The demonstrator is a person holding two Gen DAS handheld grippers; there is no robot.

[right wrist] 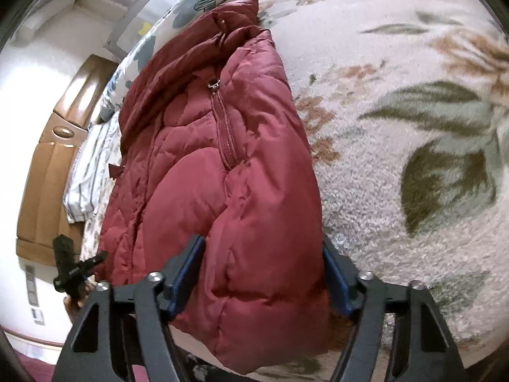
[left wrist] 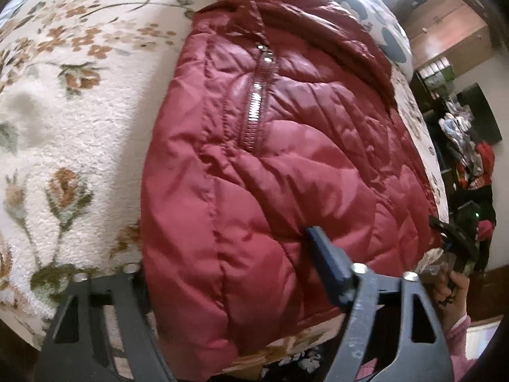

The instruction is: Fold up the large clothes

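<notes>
A dark red quilted puffer jacket (left wrist: 286, 159) lies folded lengthwise on a cream floral blanket (left wrist: 79, 111), its zipped pocket (left wrist: 257, 105) facing up. My left gripper (left wrist: 222, 248) is shut on the jacket's near end. Its right blue pad (left wrist: 324, 254) digs into the padding, and the left finger is hidden under the bulging edge. In the right wrist view the jacket (right wrist: 222, 175) runs away from me. My right gripper (right wrist: 262, 242) is shut on its near end, with both blue pads (right wrist: 187, 267) pressed against the puffed fabric. Each gripper also shows small at the other view's edge: the right gripper (left wrist: 455, 242) and the left gripper (right wrist: 70, 264).
The blanket (right wrist: 397, 159) covers a bed with open room beside the jacket. A blue-patterned pillow (right wrist: 191, 9) and a striped one (right wrist: 86, 172) lie at the far end by a wooden headboard (right wrist: 51, 159). A hand in a pink sleeve (left wrist: 455, 312) is at the right. Room clutter (left wrist: 467, 146) stands beyond the bed.
</notes>
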